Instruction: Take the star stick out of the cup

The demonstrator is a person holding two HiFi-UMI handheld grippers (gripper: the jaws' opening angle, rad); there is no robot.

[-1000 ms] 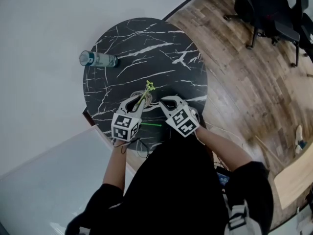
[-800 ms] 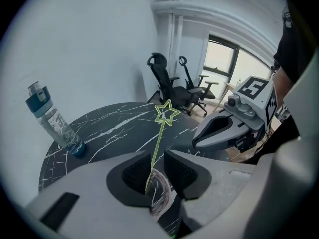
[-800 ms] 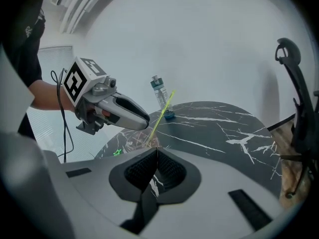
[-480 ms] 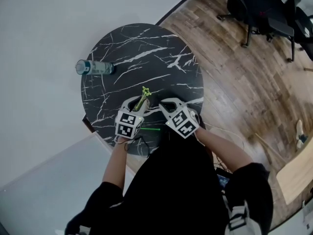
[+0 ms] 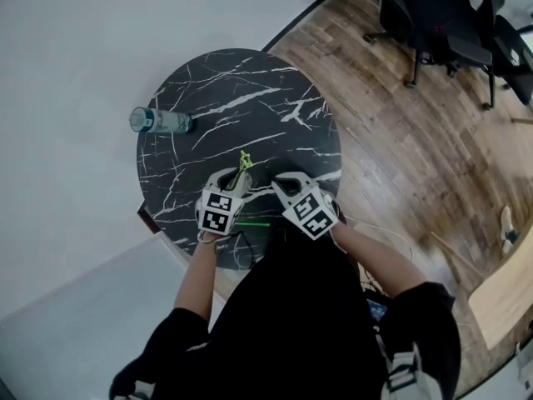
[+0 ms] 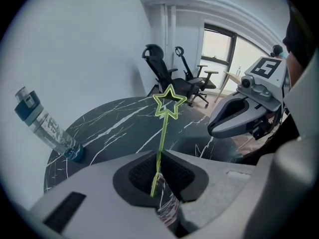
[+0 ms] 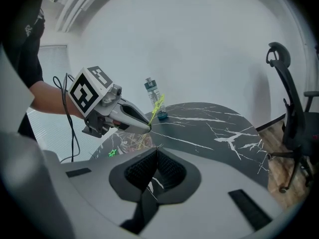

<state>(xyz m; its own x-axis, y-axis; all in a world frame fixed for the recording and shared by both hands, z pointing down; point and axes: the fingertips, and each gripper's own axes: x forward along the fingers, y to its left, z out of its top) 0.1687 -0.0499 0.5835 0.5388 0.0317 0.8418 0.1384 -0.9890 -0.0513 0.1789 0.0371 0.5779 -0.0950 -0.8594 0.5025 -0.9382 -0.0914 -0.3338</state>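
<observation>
My left gripper point(image 5: 236, 182) is shut on the thin stem of a yellow-green star stick point(image 5: 245, 158), near the front edge of the round black marble table point(image 5: 250, 98). In the left gripper view the star point(image 6: 169, 105) stands up above the closed pads, and part of a clear cup point(image 6: 167, 207) shows just below them. In the right gripper view the clear cup point(image 7: 130, 142), with several thin sticks in it, sits under the left gripper point(image 7: 147, 127). My right gripper point(image 5: 279, 180) hovers close to the right of it, shut with nothing between its pads.
A clear water bottle point(image 5: 160, 121) with a blue cap lies at the table's left edge. A green star stick point(image 5: 254, 222) lies on the table by the front edge. Black office chairs point(image 5: 433, 15) stand on the wooden floor at the far right.
The head view has shifted a little. The star stick in my left gripper stands steeper than a second ago. Both grippers stay close together near the front edge.
</observation>
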